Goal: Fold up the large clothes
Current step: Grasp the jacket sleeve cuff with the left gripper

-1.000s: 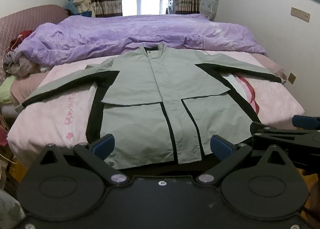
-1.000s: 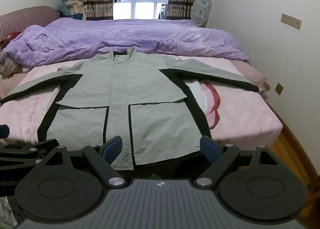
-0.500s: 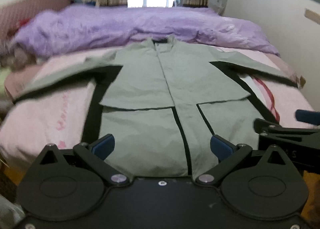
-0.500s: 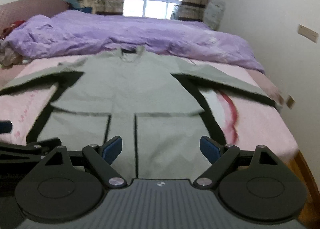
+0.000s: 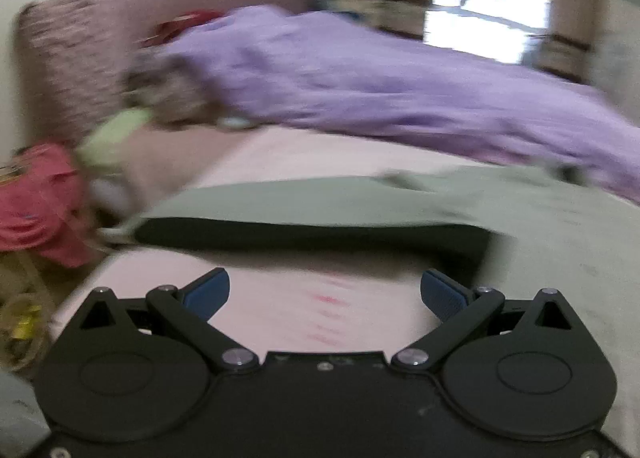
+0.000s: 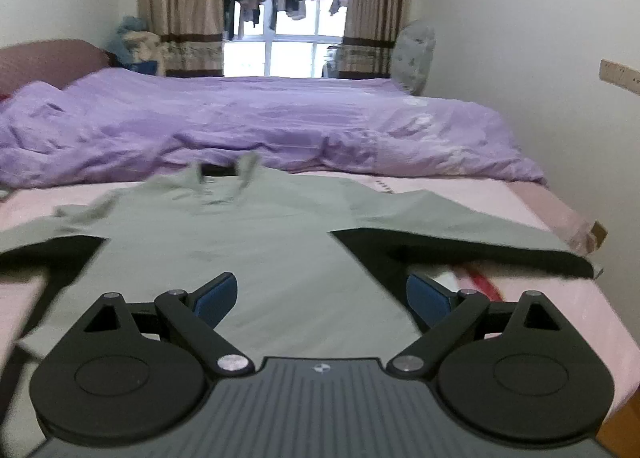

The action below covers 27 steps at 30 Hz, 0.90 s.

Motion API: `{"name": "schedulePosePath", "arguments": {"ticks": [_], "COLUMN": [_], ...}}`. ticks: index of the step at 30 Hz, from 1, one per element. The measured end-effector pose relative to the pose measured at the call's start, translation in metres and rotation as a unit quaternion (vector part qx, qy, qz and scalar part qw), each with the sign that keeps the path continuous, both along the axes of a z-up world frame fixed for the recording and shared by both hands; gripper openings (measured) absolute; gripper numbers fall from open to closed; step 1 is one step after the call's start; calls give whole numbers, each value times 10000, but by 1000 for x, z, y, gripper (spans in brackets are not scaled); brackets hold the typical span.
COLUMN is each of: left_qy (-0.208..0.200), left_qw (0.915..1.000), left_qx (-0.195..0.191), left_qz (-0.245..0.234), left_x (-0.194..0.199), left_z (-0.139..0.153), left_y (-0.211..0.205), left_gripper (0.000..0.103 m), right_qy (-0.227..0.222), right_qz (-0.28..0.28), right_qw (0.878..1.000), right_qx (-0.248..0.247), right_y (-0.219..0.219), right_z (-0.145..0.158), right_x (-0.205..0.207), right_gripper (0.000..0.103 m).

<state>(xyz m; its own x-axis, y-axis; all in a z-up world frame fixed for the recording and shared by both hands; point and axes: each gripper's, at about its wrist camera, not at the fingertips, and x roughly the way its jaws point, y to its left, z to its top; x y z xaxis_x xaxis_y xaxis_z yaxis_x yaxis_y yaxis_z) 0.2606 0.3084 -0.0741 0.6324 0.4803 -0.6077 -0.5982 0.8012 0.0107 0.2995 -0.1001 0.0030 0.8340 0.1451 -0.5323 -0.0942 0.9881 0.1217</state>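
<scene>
A sage-green jacket with black panels [image 6: 248,242] lies flat, front up, on the pink bedsheet [image 6: 520,201], collar toward the far side and both sleeves spread sideways. My right gripper [image 6: 322,296] hovers open over the jacket's chest, nothing between its blue pads. In the blurred left wrist view, the jacket's left sleeve [image 5: 304,209] stretches across just beyond my left gripper [image 5: 324,294]. That gripper is open above bare pink sheet [image 5: 320,161], short of the sleeve's black underside.
A rumpled purple duvet [image 6: 260,125] covers the far half of the bed. A padded headboard [image 5: 72,57] and a pile of red and green clothes [image 5: 40,193] sit at the left end. The wall [image 6: 540,57] runs close along the right. Curtains and a window stand behind.
Both grippers have moved forward and lower over the bed. The left one has swung to the left, toward the left sleeve; the right one now sits over the chest.
</scene>
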Motion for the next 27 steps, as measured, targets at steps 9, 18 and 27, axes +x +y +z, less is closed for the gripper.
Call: {"name": "schedulePosePath", "arguments": {"ticks": [9,18,27], "left_qy": [322,591,292], "left_qw": [9836,9675,9680], "left_qx": [-230,-598,-606], "left_qz": [1759,2384,2416], "left_x": [39,43,36], "left_z": [-53,-74,-91], "left_y": [195,292,297], "left_gripper": [103,103,46], "right_qy": [611,724,934], "right_qz": [90,-88,-115], "right_qw": [9978,9954,9955], "right_qx": [-235,-619,-67], "right_y": [20,30,16], "right_z": [-44,-51,-51], "right_x": [63,76,86], "right_gripper": [103,103,103]}}
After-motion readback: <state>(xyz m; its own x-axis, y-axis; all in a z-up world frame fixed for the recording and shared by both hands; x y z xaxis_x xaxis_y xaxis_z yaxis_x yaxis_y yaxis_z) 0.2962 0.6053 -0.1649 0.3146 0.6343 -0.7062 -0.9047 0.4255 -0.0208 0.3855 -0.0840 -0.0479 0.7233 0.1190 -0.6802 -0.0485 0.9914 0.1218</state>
